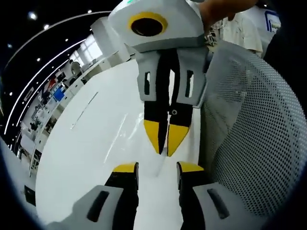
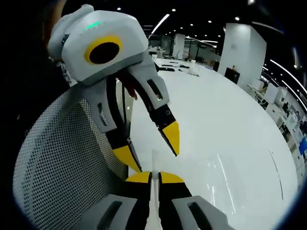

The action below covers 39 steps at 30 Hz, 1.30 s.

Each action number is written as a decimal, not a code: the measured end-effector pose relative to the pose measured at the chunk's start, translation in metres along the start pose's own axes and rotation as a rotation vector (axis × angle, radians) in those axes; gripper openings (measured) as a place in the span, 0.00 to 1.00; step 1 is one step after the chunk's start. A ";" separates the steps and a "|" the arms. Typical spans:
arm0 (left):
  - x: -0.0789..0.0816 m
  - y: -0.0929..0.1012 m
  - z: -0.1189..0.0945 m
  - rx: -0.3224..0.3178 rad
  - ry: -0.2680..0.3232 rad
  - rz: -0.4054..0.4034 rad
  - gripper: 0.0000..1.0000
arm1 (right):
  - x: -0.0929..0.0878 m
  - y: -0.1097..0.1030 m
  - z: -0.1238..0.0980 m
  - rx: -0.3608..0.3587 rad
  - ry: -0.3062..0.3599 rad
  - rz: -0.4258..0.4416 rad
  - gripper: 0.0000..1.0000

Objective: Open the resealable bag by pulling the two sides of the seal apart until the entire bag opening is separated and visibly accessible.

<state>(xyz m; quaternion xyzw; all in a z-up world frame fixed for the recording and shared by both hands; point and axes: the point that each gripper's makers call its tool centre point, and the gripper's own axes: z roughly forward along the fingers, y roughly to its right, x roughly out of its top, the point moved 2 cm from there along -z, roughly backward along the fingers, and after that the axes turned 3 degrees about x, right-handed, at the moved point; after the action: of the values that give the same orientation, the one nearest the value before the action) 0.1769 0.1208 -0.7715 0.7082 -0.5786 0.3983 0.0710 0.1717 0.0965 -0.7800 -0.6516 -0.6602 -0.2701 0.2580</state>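
Slippage is the main risk: the right tool (image 2: pixel 154 177) pinches a thin lip of the clear resealable bag (image 2: pixel 153 160) above the white counter (image 2: pixel 230 134). The left tool (image 1: pixel 157 167) stands apart just beside it, gripping nothing. A careless bite could catch both lips, leaving the seal shut.

You are working over a glossy white surface (image 1: pixel 96 143) that reflects the ceiling lights in pale streaks. In the right gripper view the same surface (image 2: pixel 230 124) runs back toward its far end, where a few small dark and white items (image 2: pixel 180 68) lie, too small to identify.
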 end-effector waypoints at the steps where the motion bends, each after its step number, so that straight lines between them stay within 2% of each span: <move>1: 0.001 0.001 -0.001 -0.003 0.003 0.012 0.23 | 0.000 0.000 0.000 0.001 -0.003 -0.001 0.01; 3: 0.004 0.007 -0.002 -0.046 -0.001 0.064 0.20 | -0.001 -0.002 -0.001 0.003 -0.008 0.004 0.01; 7: 0.005 0.010 0.000 -0.042 -0.013 0.065 0.19 | -0.003 -0.003 0.000 0.009 -0.018 0.007 0.01; 11: 0.003 0.013 0.004 -0.045 -0.042 0.136 0.15 | -0.003 -0.005 0.000 0.014 -0.021 0.003 0.01; 14: 0.000 0.013 0.003 -0.043 -0.104 0.230 0.13 | -0.001 -0.006 -0.002 0.012 -0.015 0.005 0.01; 16: 0.005 0.017 0.005 -0.044 -0.094 0.269 0.11 | -0.002 -0.006 0.000 0.013 -0.035 -0.013 0.01; 23: 0.004 0.017 0.007 -0.039 -0.094 0.281 0.01 | 0.002 -0.008 0.003 0.011 -0.032 -0.026 0.01; 27: 0.006 0.018 0.006 -0.037 -0.075 0.289 0.00 | 0.001 -0.008 0.001 0.005 -0.036 -0.036 0.01; 32: 0.009 0.015 0.007 -0.021 -0.066 0.294 0.00 | 0.002 -0.006 -0.001 -0.050 -0.042 -0.020 0.01; 33: 0.010 0.015 0.007 -0.023 -0.062 0.290 0.00 | 0.001 -0.006 -0.002 -0.055 -0.051 -0.055 0.01; 36: 0.010 0.016 0.007 -0.038 -0.051 0.273 0.00 | -0.002 -0.007 -0.001 -0.073 -0.088 -0.033 0.01; 39: 0.009 0.017 0.008 -0.053 -0.049 0.267 0.00 | -0.002 -0.008 -0.001 -0.080 -0.083 -0.043 0.01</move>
<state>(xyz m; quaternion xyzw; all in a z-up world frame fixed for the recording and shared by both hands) 0.1659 0.1035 -0.7772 0.6324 -0.6795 0.3713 0.0216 0.1634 0.0947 -0.7806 -0.6577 -0.6730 -0.2743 0.1982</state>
